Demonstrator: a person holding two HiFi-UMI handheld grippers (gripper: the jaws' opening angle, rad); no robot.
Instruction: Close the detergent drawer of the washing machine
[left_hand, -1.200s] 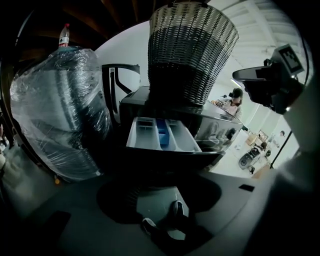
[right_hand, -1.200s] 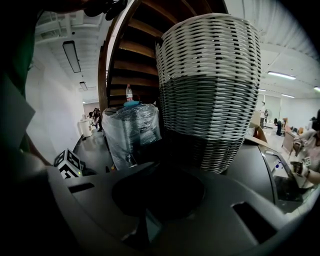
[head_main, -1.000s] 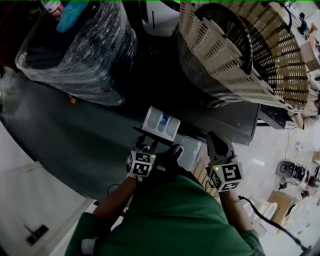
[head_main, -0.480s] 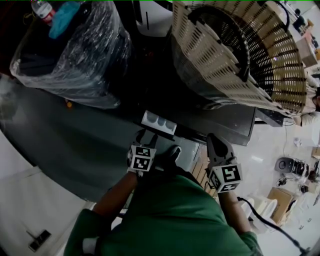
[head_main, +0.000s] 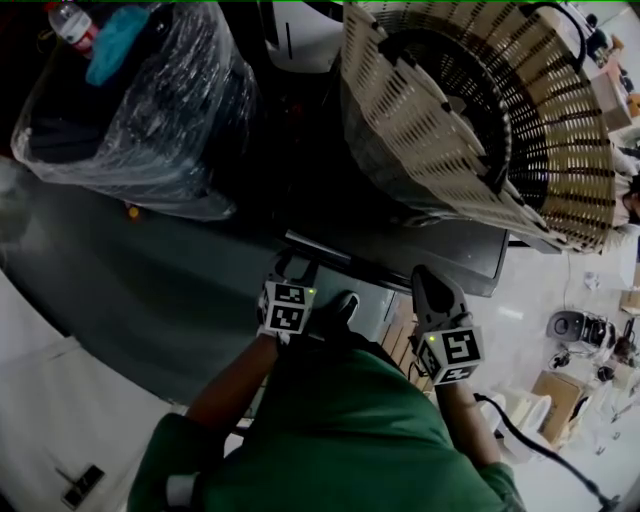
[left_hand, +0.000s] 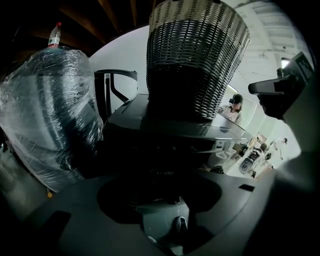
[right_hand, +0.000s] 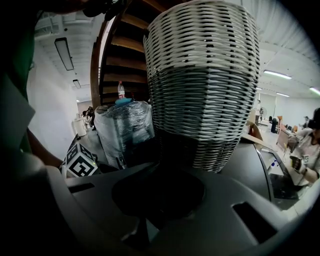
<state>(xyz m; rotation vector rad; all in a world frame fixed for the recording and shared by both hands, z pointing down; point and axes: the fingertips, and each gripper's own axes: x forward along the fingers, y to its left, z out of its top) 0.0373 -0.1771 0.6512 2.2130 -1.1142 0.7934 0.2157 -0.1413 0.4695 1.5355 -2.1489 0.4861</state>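
Note:
The washing machine (head_main: 455, 255) is dark grey, and its detergent drawer (head_main: 322, 250) sits pushed in, with only a thin edge showing along the front. My left gripper (head_main: 291, 268) is right at the drawer front, its jaws together and nothing held. In the left gripper view the dark drawer panel (left_hand: 162, 172) fills the space just ahead of the left gripper (left_hand: 176, 227). My right gripper (head_main: 432, 285) hangs beside the machine's front further right, jaws together and empty. The right gripper view looks over the right gripper (right_hand: 145, 232) at the machine's top.
A large woven laundry basket (head_main: 470, 100) stands on the machine's top. To the left, a bin wrapped in clear plastic (head_main: 130, 110) holds a bottle (head_main: 68, 22). White floor with boxes and small items (head_main: 575, 330) lies to the right.
The white drawer stood pulled out a second ago. My left gripper moved forward against it and it slid into the machine. The right gripper stayed put.

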